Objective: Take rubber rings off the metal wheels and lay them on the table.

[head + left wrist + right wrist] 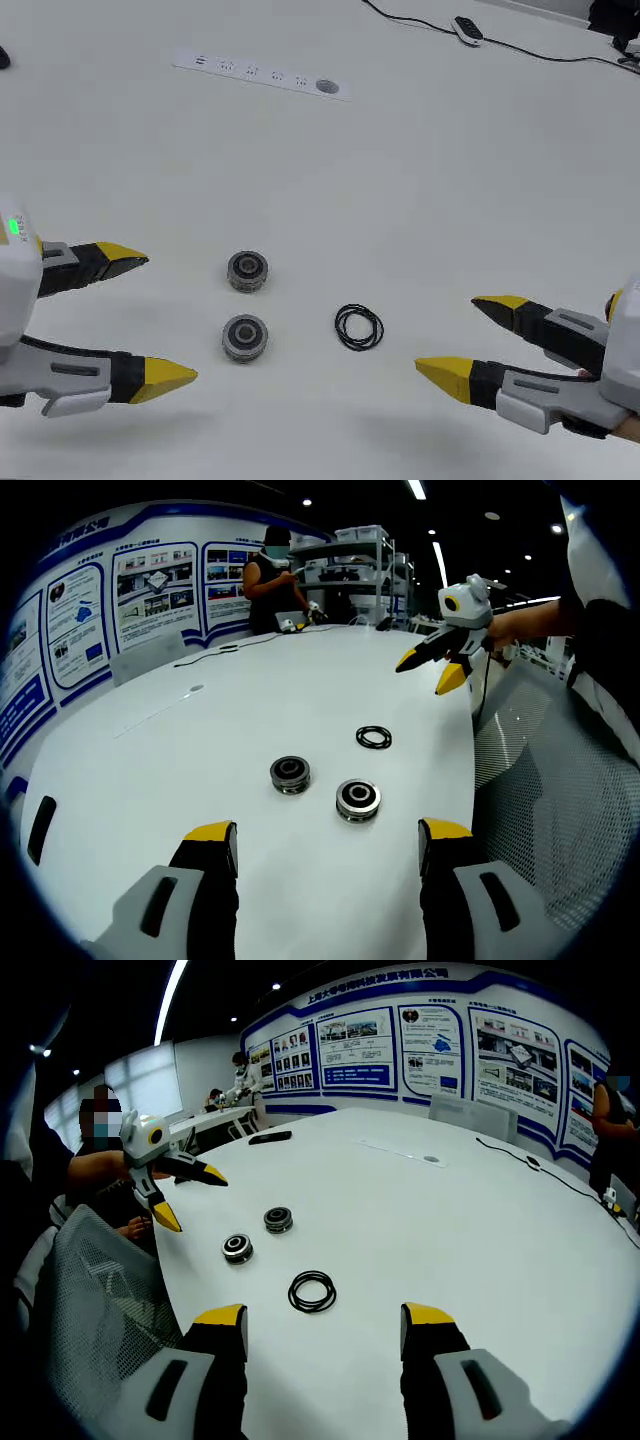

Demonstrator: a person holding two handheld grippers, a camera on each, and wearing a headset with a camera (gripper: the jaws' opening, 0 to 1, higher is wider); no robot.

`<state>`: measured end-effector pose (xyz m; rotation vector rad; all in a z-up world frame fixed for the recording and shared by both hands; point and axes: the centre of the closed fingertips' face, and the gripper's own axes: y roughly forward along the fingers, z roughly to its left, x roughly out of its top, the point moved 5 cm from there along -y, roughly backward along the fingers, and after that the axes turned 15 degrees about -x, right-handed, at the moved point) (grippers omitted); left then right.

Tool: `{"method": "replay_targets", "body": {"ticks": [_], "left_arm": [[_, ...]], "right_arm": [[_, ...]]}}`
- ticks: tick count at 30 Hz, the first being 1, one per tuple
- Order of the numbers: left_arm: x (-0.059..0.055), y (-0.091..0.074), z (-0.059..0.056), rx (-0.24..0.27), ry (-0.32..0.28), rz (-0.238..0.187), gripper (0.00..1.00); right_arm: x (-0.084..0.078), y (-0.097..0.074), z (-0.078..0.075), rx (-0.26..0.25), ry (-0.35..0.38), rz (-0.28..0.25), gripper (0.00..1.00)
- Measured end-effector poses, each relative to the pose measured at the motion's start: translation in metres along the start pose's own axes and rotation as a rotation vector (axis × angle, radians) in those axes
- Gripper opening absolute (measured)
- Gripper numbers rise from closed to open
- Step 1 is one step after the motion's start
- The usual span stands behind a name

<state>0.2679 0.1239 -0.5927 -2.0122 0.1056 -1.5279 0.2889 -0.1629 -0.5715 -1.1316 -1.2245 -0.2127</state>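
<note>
White worktop [450, 150] carries two wheels [247, 270] beside loose rings [359, 327] near its edge; left claw [170, 318] and right claw [447, 333] flank them, released, ready to grasp.

Middle of the desk [450, 180] lies bare and wide.

Near side, between the left hand-held gripper [172, 318] and the right hand-held gripper [445, 334], both with jaws spread:
- far wheel [247, 270] and near wheel [245, 337], just right of the left one
- rubber rings [359, 327], flat, nearer the right one

Far edge: power strip [270, 73]; small dark device [467, 29] on a cable.
</note>
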Motion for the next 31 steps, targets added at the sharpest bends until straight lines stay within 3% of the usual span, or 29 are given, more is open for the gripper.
{"method": "replay_targets", "body": {"ticks": [6, 19, 31], "left_arm": [[-0.009, -0.003, 0.002, 0.013, -0.030, -0.006, 0.86], [-0.021, 0.001, -0.002, 0.008, -0.033, 0.011, 0.89], [-0.018, -0.002, -0.001, 0.015, -0.026, -0.004, 0.87]], "right_arm": [[-0.005, 0.004, 0.006, 0.033, -0.105, 0.062, 0.71], [0.015, 0.016, 0.010, 0.057, -0.118, 0.032, 0.73], [0.018, 0.019, 0.018, 0.076, -0.144, 0.042, 0.73]]}}
